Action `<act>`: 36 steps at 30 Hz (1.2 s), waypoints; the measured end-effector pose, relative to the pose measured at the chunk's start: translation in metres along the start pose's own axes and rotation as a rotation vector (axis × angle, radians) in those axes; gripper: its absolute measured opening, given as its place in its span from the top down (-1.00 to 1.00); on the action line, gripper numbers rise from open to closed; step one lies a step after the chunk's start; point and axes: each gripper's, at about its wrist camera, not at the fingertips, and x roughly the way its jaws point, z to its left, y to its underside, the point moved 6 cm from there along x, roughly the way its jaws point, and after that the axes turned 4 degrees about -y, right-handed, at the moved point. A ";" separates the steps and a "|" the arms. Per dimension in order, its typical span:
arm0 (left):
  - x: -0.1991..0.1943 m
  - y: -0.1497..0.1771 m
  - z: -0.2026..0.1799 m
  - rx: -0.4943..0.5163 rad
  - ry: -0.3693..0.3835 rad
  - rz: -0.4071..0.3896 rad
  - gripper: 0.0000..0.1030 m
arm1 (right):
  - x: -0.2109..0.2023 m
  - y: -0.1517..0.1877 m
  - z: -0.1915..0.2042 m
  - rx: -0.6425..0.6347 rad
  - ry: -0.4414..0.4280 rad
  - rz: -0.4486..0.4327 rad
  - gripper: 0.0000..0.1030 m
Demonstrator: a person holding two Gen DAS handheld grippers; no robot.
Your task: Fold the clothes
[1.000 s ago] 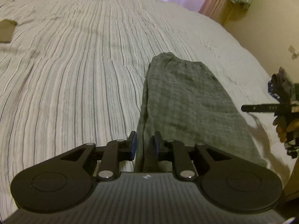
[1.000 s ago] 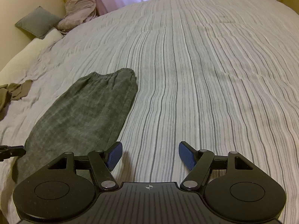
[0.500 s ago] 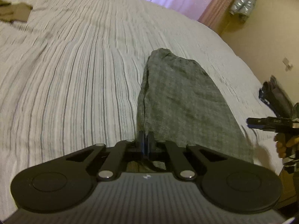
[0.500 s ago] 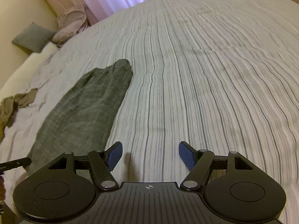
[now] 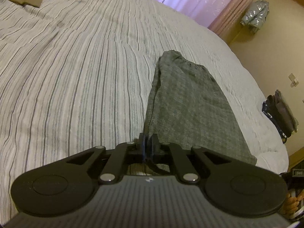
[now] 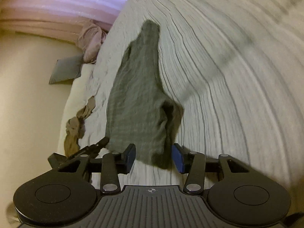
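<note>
Grey trousers pinched at the near hem on the striped bed

The left tool point(image 5: 147, 144) is clamped on the trousers' point(image 5: 187, 106) near corner; the right tool point(image 6: 153, 156) is closing around the other corner, pads not yet touching. The trousers stretch away across the bed point(image 5: 76, 72).

Left wrist camera: sitting behind left gripper point(image 5: 147, 142), looking down along grey garment point(image 5: 188, 110), close above striped bed point(image 5: 76, 76). Right wrist camera: behind right gripper point(image 6: 153, 155), facing same garment point(image 6: 138, 95), blurred. Both sharing garment, bed, curtains.
</note>
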 end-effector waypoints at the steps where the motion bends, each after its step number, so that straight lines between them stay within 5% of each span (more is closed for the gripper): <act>1: 0.000 0.000 0.001 -0.001 0.002 0.000 0.93 | 0.002 0.000 0.000 -0.001 0.003 -0.003 0.09; 2: -0.001 0.000 0.001 0.001 0.003 -0.001 0.94 | 0.004 0.000 0.000 -0.005 0.005 -0.006 0.20; 3: -0.002 0.000 0.001 0.003 0.004 -0.002 0.95 | 0.006 -0.001 0.001 -0.010 0.005 -0.007 0.79; 6: -0.006 -0.001 0.001 0.009 -0.008 -0.011 0.95 | 0.006 0.001 0.012 -0.049 -0.027 -0.017 0.96; 11: -0.021 0.011 -0.006 0.081 -0.122 -0.038 0.77 | 0.004 0.006 0.010 -0.064 0.032 -0.018 0.95; 14: -0.039 0.028 -0.023 0.150 -0.155 -0.073 0.77 | -0.003 0.014 -0.004 -0.053 0.124 0.005 0.41; 15: -0.044 0.035 -0.032 0.181 -0.145 -0.087 0.77 | -0.009 0.017 -0.004 -0.078 0.128 -0.006 0.28; 24: -0.030 0.129 -0.180 0.648 0.120 -0.080 0.60 | -0.044 0.037 0.003 -0.415 0.419 -0.120 0.27; 31: -0.002 0.151 -0.225 0.933 0.065 -0.144 0.45 | -0.068 0.033 -0.013 -0.419 0.502 -0.150 0.27; 34: 0.007 0.148 -0.225 0.963 0.049 -0.146 0.54 | -0.070 0.033 -0.014 -0.416 0.502 -0.149 0.27; 36: 0.009 0.140 -0.220 0.911 0.082 -0.126 1.00 | -0.068 0.033 -0.011 -0.443 0.516 -0.144 0.27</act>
